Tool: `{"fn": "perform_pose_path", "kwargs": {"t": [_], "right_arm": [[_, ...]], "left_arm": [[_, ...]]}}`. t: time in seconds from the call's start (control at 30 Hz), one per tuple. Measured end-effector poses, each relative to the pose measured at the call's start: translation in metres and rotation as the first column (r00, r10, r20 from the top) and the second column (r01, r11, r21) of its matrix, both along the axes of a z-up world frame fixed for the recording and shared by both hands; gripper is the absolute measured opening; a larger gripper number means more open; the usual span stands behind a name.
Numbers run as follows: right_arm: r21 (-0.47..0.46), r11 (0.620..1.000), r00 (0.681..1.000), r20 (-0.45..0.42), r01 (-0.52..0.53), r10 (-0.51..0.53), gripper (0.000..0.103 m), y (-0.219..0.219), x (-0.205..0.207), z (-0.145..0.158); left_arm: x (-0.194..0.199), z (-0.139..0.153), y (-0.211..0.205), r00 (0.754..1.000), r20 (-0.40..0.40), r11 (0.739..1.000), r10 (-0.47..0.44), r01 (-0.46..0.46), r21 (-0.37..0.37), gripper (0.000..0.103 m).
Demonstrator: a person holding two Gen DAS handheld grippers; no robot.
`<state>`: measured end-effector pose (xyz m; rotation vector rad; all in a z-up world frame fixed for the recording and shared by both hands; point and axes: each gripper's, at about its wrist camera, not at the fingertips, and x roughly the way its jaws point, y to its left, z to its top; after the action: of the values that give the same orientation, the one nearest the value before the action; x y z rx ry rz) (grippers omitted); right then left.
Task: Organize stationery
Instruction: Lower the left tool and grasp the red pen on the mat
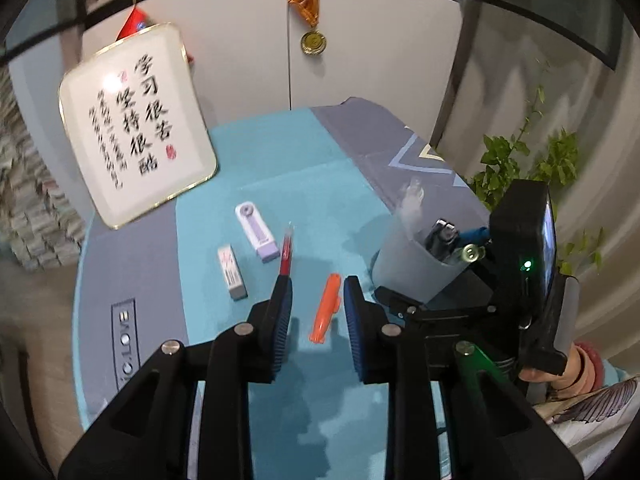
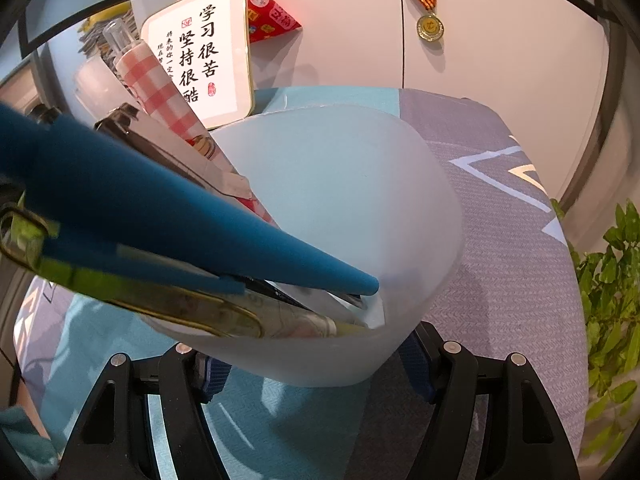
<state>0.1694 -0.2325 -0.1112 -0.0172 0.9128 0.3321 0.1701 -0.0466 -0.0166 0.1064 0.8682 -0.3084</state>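
My left gripper (image 1: 318, 283) is open above the turquoise mat, with nothing gripped. An orange highlighter (image 1: 326, 308) lies on the mat and shows in the gap between the fingers, apart from the pads. A red pen (image 1: 285, 252) lies just beyond the left finger. Further left lie a white-and-purple correction tape (image 1: 256, 236) and a small boxed eraser (image 1: 232, 272). My right gripper (image 2: 316, 372) is shut on a translucent pen cup (image 2: 344, 184), tilted toward the camera. The pen cup (image 1: 408, 256) holds a blue tool (image 2: 200, 232), a red-checked tube (image 2: 160, 92) and yellow-green scissors (image 2: 120, 288).
A framed calligraphy board (image 1: 136, 120) leans at the back left of the round table. A medal (image 1: 314, 42) hangs on the white cabinet behind. A green plant (image 1: 520, 160) stands off the right edge. A person's hand (image 1: 576, 368) holds the right gripper's handle.
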Motion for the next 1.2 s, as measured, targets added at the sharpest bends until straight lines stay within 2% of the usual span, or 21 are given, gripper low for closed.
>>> {"fn": "perform_pose_path", "kwargs": {"t": [0.13, 0.27, 0.33, 0.47, 0.7, 0.73, 0.77, 0.87, 1.03, 1.2], "right_arm": [[0.002, 1.0, 1.0, -0.001, 0.0, 0.0, 0.072, 0.002, 0.002, -0.001], [0.001, 1.0, 1.0, -0.002, 0.0, 0.0, 0.072, 0.002, 0.003, -0.001], [0.001, 1.0, 1.0, -0.002, 0.0, 0.0, 0.072, 0.003, 0.003, -0.001], [0.001, 1.0, 1.0, -0.002, 0.0, 0.0, 0.072, 0.002, 0.003, -0.001], [0.001, 1.0, 1.0, -0.002, 0.0, 0.0, 0.072, 0.003, 0.002, -0.001], [0.001, 1.0, 1.0, -0.002, 0.0, 0.0, 0.072, 0.003, 0.002, -0.001], [0.001, 1.0, 1.0, -0.002, 0.0, 0.0, 0.072, 0.002, 0.002, -0.001], [0.001, 1.0, 1.0, -0.002, 0.0, 0.0, 0.073, 0.002, 0.002, -0.001], [0.001, 1.0, 1.0, -0.002, 0.001, -0.001, 0.073, 0.003, 0.002, -0.001], [0.0, 1.0, 1.0, -0.002, 0.001, -0.001, 0.073, 0.002, 0.002, -0.001]], "left_arm": [[-0.004, -0.008, 0.0, 1.0, -0.014, 1.0, -0.013, 0.013, 0.01, 0.026], [0.001, -0.046, -0.002, 0.995, -0.097, 0.995, 0.0, 0.009, 0.097, 0.025], [0.005, -0.062, 0.002, 0.99, -0.138, 0.994, 0.017, -0.001, 0.109, 0.025], [0.011, -0.079, 0.009, 0.986, -0.156, 0.99, 0.053, -0.031, 0.141, 0.025], [0.024, -0.085, 0.021, 0.983, -0.174, 0.994, 0.067, -0.05, 0.099, 0.024], [0.024, -0.085, 0.022, 0.983, -0.174, 0.995, 0.062, -0.046, 0.094, 0.021], [0.024, -0.085, 0.022, 0.983, -0.174, 0.995, 0.052, -0.038, 0.087, 0.008], [0.022, -0.085, 0.021, 0.981, -0.188, 0.996, 0.044, -0.029, 0.08, 0.007], [-0.006, -0.082, 0.032, 0.974, -0.224, 0.995, 0.039, -0.018, 0.095, 0.007], [-0.052, -0.08, 0.049, 0.958, -0.286, 0.993, 0.014, 0.021, 0.12, 0.008]]}}
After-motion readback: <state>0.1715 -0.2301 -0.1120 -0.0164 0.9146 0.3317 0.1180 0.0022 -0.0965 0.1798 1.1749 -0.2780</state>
